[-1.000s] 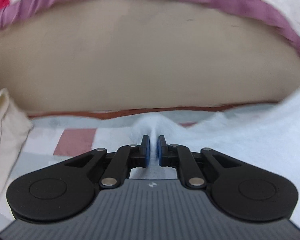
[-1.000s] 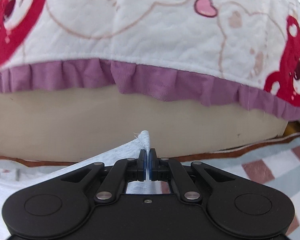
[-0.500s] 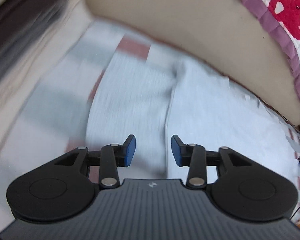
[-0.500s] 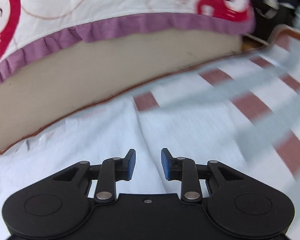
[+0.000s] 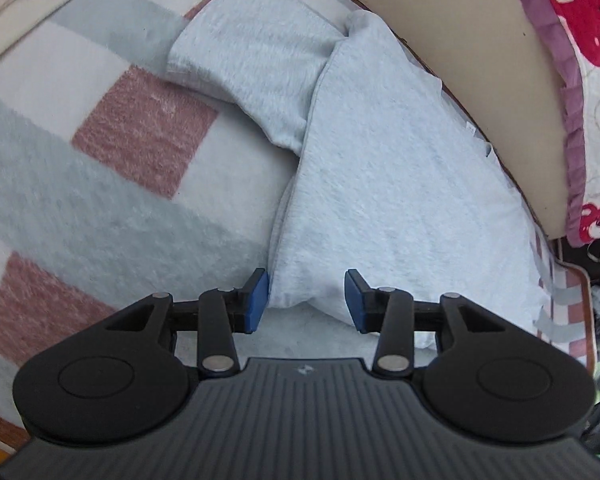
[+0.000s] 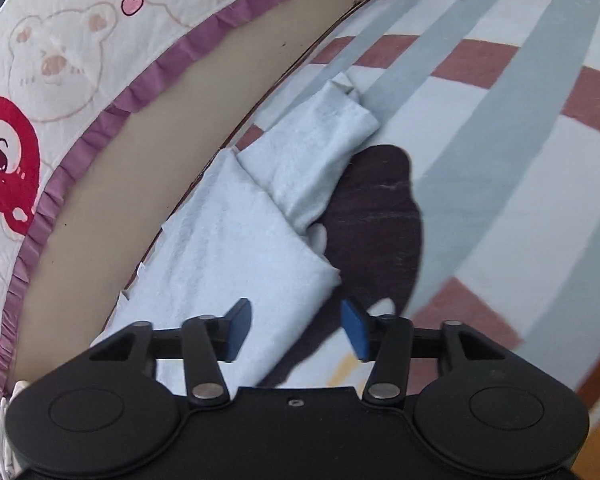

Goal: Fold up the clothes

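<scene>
Lying flat on the striped blanket (image 5: 112,208), the pale grey garment (image 5: 380,184) hugs the bed's tan side (image 5: 480,60), laid out for folding. Left gripper (image 5: 306,306) released, right gripper (image 6: 296,330) opening, both straddling its corners, pinching nothing.

Two close, downward-tilted wrist views from opposite ends of one shared grey garment (image 5: 380,168) (image 6: 236,248).

Bright daylight, hard dark shadow (image 6: 374,216) on blanket (image 6: 500,184) in right view, fisheye bend + slight blur at edges
</scene>
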### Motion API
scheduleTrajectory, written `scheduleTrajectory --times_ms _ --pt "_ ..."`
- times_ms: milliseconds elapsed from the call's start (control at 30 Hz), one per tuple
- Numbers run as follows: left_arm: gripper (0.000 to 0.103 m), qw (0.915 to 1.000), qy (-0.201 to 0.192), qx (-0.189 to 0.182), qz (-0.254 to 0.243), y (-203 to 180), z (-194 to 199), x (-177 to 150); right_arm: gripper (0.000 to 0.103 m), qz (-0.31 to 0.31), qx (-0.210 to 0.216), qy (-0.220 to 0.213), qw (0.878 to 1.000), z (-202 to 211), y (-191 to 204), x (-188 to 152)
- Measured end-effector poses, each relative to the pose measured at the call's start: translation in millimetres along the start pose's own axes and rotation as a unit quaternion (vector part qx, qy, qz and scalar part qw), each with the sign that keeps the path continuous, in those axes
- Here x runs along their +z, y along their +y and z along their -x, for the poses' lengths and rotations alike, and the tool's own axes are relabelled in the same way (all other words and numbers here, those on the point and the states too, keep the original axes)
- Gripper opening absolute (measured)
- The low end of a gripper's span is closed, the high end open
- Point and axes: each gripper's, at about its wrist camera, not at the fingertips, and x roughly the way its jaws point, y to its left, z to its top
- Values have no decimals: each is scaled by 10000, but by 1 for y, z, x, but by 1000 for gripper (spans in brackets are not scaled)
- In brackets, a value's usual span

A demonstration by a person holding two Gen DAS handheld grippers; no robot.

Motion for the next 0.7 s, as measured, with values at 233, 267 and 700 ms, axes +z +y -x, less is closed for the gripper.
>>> scheduleTrajectory --times_ms 233,267,700 --pt "41 9997 2 -149 204 5 3 -6 4 852 -352 -415 9949 -35 29 -2" --pt "41 9998 -33 -108 142 3 4 -7 4 1052 -466 -507 9921 -32 35 -1" --pt "59 9680 -259 863 -2341 -59 -15 -26 3 1568 -694 -548 9837 -30 30 -9"
